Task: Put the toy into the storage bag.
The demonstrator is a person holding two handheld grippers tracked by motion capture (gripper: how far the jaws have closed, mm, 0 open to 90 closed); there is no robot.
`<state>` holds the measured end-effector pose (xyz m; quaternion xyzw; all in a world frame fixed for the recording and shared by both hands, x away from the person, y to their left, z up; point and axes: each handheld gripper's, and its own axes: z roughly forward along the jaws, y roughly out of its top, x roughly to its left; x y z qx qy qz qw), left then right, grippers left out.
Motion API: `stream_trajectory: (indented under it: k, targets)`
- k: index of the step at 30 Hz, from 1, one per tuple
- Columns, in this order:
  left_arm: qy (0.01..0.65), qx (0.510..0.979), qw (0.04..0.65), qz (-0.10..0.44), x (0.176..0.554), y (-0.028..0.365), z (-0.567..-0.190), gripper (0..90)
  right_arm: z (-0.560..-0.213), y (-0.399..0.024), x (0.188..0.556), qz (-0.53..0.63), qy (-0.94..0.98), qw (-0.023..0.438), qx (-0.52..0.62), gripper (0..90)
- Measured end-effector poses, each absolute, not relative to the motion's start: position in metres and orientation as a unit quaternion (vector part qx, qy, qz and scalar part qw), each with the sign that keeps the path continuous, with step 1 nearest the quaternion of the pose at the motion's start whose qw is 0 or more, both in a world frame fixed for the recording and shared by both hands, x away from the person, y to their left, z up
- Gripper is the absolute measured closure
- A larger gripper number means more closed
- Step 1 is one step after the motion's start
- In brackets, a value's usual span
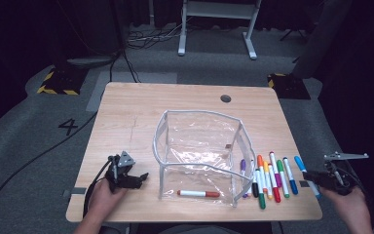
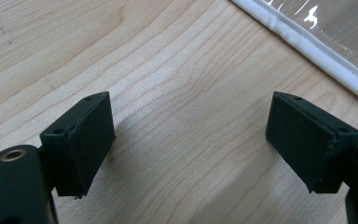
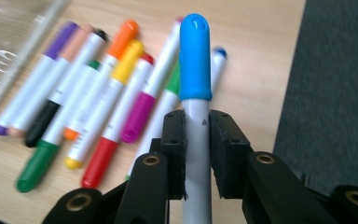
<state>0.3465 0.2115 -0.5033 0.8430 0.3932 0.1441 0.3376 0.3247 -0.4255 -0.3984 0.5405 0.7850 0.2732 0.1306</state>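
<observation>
The high view is looking down over my surface (image 1: 126, 112) from above; my hand-held gripper views are sitting close, both sharing its wood, the right also catching the markers (image 3: 98, 98).

Your light-blue-capped marker (image 3: 195, 70): white barrel, cap forward, pinched at barrel between pads, lifted off table at right edge, near the row. Other markers (image 1: 270, 176) lie side by side on wood right of clear pouch (image 1: 199, 146). One red-ended marker (image 1: 198, 193) lies flat inside pouch, near front edge.
</observation>
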Motion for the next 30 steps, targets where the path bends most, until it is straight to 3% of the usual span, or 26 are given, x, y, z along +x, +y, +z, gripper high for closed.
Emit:
stream_trajectory:
  k: [13, 22, 30]
  targets:
    - [0.393, 0.843, 0.337, 0.148, 0.347, 0.212, -0.503, 15.7, -0.328, -0.387, 0.334, 0.322, 0.821, 0.13, 0.452, 76.5]
    - [0.393, 0.843, 0.337, 0.148, 0.347, 0.212, -0.503, 15.7, -0.278, -0.336, 0.344, 0.335, 0.857, 0.112, 0.376, 76.6]
    - [0.392, 0.843, 0.337, 0.148, 0.347, 0.212, -0.503, 15.7, -0.254, -0.291, 0.352, 0.326, 0.883, 0.098, 0.323, 76.6]
